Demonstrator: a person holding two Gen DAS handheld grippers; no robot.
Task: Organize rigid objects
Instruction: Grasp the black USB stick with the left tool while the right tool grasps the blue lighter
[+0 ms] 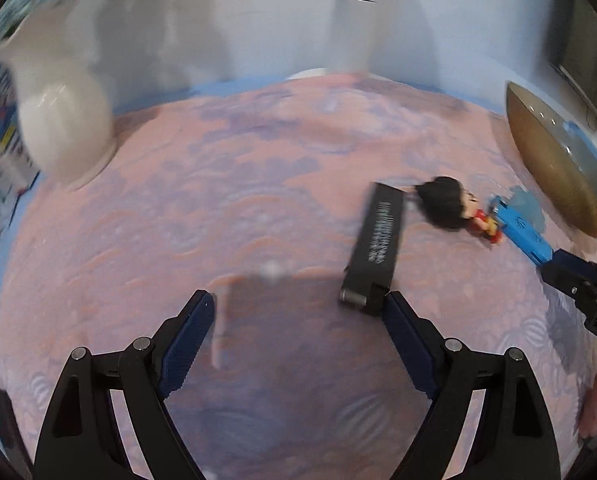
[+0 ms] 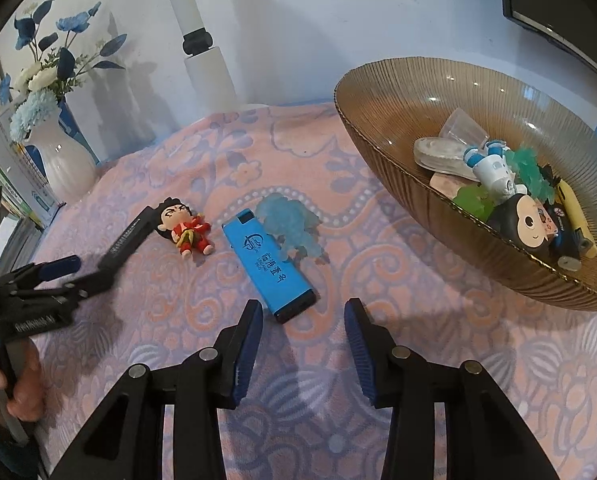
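Blue lighter just ahead, right gripper spread

On my desk, the flat blue rectangular lighter is lying just ahead of my right tool. The translucent blue plastic piece is sitting behind it, touching. The small red-clad figurine is lying to its left, the long black bar further left. The ribbed amber glass bowl is standing to the right, holding small toys. The white ceramic vase is standing far left, at the back.
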